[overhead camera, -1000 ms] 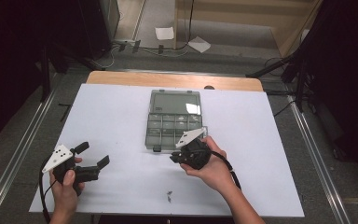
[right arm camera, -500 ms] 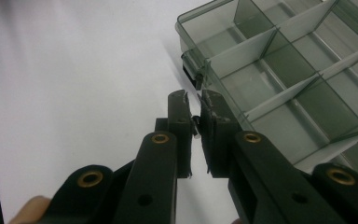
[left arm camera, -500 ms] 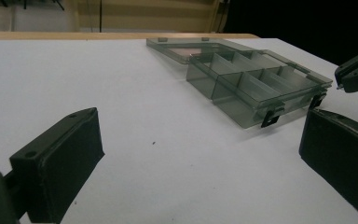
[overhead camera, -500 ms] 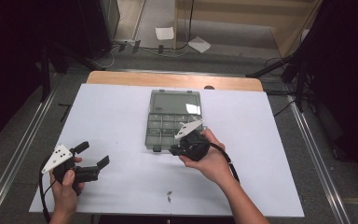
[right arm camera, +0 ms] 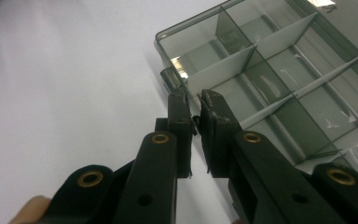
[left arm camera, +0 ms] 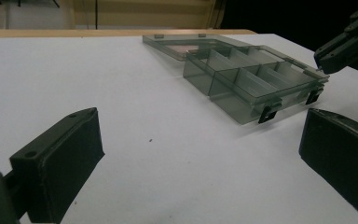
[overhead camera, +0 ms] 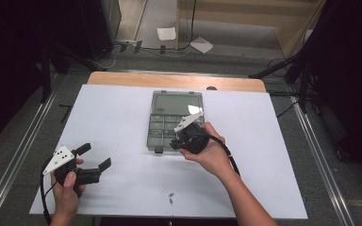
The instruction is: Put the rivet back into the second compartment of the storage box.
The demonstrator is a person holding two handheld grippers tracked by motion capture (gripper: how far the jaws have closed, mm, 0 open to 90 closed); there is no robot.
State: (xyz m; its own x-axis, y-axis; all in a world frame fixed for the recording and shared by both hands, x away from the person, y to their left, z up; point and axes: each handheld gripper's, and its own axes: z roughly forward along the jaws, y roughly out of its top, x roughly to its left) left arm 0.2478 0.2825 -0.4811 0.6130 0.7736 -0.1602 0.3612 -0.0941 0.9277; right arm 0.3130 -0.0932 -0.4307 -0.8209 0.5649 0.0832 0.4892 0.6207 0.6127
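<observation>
A smoky clear compartment box [overhead camera: 156, 134] lies open at mid table, its lid [overhead camera: 176, 101] flat behind it. My right gripper [overhead camera: 174, 141] hovers over the box's near edge. Its jaws are shut on a tiny dark part [right arm camera: 196, 122], too small to identify, just above the near compartments [right arm camera: 205, 70]. My left gripper [overhead camera: 94, 156] rests low at the table's front left, open with nothing between its jaws. From the left gripper [left arm camera: 200, 154] the box [left arm camera: 223, 93] lies ahead, with the right gripper [left arm camera: 345, 46] at its far corner.
The box sits on a white sheet [overhead camera: 122, 117] that covers the wooden table. Two or three tiny loose dark parts [overhead camera: 171, 197] lie near the front edge. Dark stands and cables surround the table.
My right hand has moved a little away from the person, from just in front of the box to over its near edge. The left hand has stayed put.
</observation>
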